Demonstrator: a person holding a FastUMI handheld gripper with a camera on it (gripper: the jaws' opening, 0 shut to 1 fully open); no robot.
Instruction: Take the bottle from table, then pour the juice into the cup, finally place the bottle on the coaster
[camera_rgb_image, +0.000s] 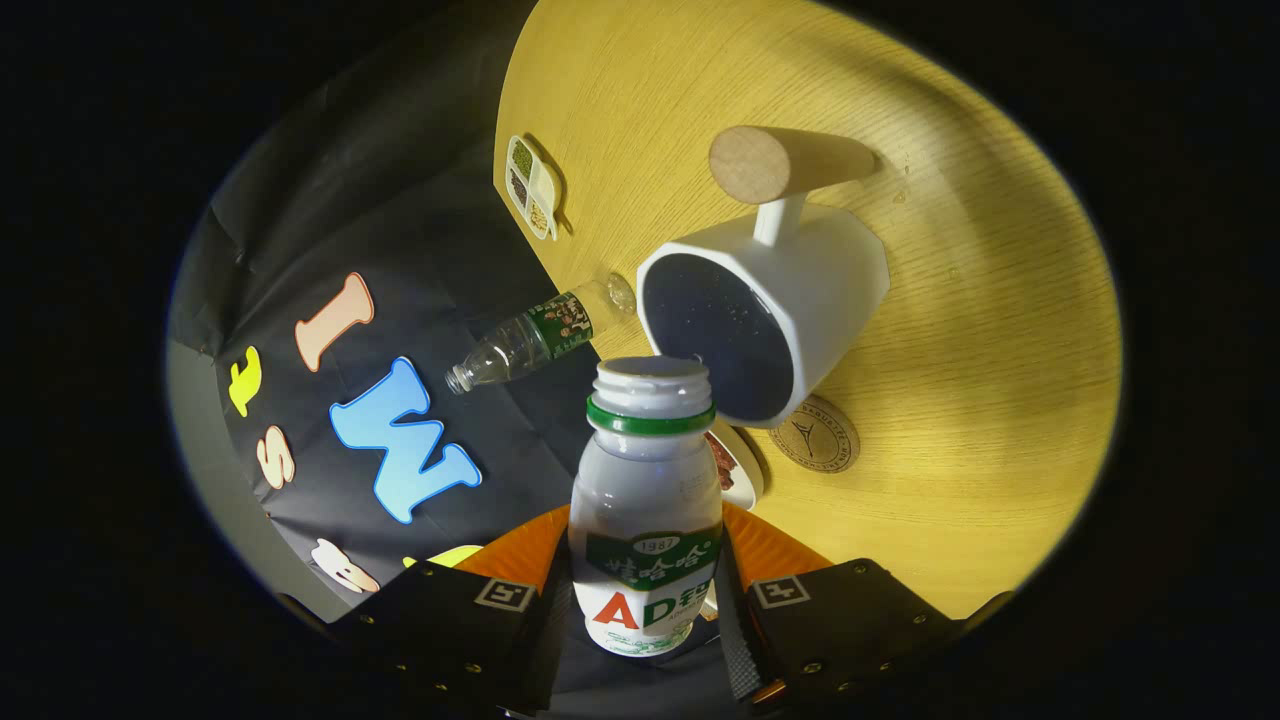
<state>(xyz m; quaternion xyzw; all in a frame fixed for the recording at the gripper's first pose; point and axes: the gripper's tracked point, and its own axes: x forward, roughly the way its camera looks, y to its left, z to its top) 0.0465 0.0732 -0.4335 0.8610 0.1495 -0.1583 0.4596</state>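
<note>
A small white juice bottle (645, 480) with a green neck ring and an open mouth sits between my fingers, and my gripper (645, 600) is shut on its lower body. The whole view is rolled, so the bottle is tipped sideways over the table. Its mouth is right at the rim of the white cup (830, 280), whose inside looks dark. The cup has a round wooden handle (770, 162). A round brown coaster (815, 433) lies on the wooden table (980, 400) just beside the cup, beyond the fingers.
A clear plastic bottle (540, 335) with a green label stands near the table's edge behind the cup. A small divided dish (532, 187) sits farther along that edge. A white plate (738, 470) with something reddish shows behind the held bottle.
</note>
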